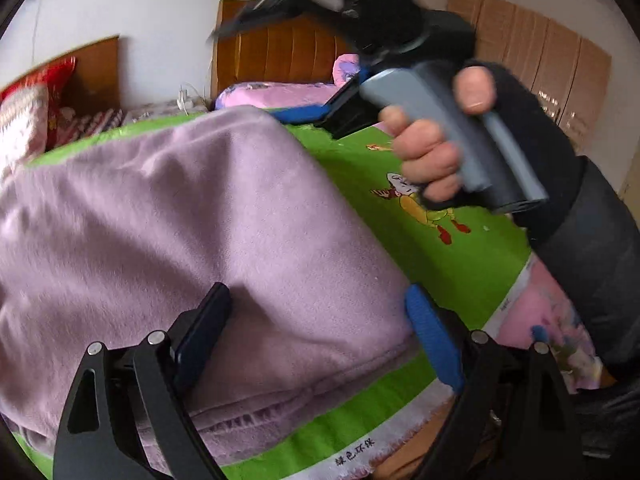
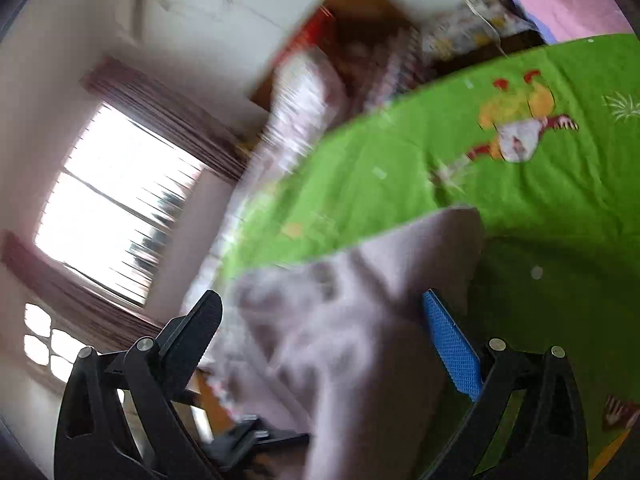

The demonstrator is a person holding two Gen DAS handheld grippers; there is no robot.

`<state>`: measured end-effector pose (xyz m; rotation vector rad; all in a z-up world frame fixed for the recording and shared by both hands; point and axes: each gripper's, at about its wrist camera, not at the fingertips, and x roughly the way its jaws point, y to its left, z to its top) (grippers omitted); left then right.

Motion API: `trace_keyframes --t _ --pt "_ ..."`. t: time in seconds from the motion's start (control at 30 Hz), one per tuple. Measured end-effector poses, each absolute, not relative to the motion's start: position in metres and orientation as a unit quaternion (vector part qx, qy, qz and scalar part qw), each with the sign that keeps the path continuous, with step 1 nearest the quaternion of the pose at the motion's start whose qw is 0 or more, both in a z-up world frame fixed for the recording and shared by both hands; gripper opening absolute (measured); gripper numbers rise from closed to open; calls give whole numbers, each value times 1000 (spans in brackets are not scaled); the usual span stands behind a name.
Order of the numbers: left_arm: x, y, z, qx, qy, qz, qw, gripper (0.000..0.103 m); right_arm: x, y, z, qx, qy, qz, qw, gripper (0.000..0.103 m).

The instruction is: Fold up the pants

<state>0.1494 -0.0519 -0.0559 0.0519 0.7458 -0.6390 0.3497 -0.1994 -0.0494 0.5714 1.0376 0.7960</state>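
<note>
The pale purple pants [image 1: 192, 232] lie folded on a green cartoon-print bedspread [image 1: 452, 264]. My left gripper [image 1: 316, 336] is open, its fingers spread wide over the near edge of the pants, and holds nothing. In the left wrist view the right gripper [image 1: 316, 116], held by a gloved hand [image 1: 432, 160], is above the far right side of the bed. In the blurred right wrist view the right gripper [image 2: 324, 344] is open, with the pants [image 2: 352, 328] between and below its spread fingers. I cannot tell whether the cloth touches them.
A wooden headboard [image 1: 280, 52] and pink pillows [image 1: 276, 94] stand at the far end of the bed. Red and patterned bedding [image 1: 36, 108] is piled at the far left. A bright window [image 2: 116, 200] shows on the left wall. Cardboard panels [image 1: 552, 52] line the right wall.
</note>
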Motion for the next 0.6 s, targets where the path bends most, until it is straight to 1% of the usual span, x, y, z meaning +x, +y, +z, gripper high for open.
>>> trace_keyframes --t 0.03,0.17,0.23,0.3,0.33,0.43,0.47,0.53,0.6 --pt "150 -52 -56 25 360 -309 880 89 357 -187 -58 245 495 348 758 98" --pt "150 -47 -59 24 365 -312 877 89 386 -176 -73 193 509 260 798 98" --pt "147 -44 -60 27 362 -315 877 89 398 -185 -76 224 500 262 794 96" --pt "147 -40 -59 23 363 -316 876 89 387 -205 -63 290 472 282 783 96" --pt "147 -40 -58 24 362 -315 877 89 382 -209 -57 295 462 292 784 96" --pt "142 -40 -48 21 355 -311 881 87 342 -213 -25 276 421 325 800 97" --pt "139 -41 -42 17 349 -315 882 87 328 -211 -17 269 417 346 796 99" --pt "136 -43 -29 4 328 -336 883 87 318 -206 -11 248 422 358 795 99" --pt "140 -49 -24 16 322 -337 884 88 326 -191 -10 231 434 365 791 99"
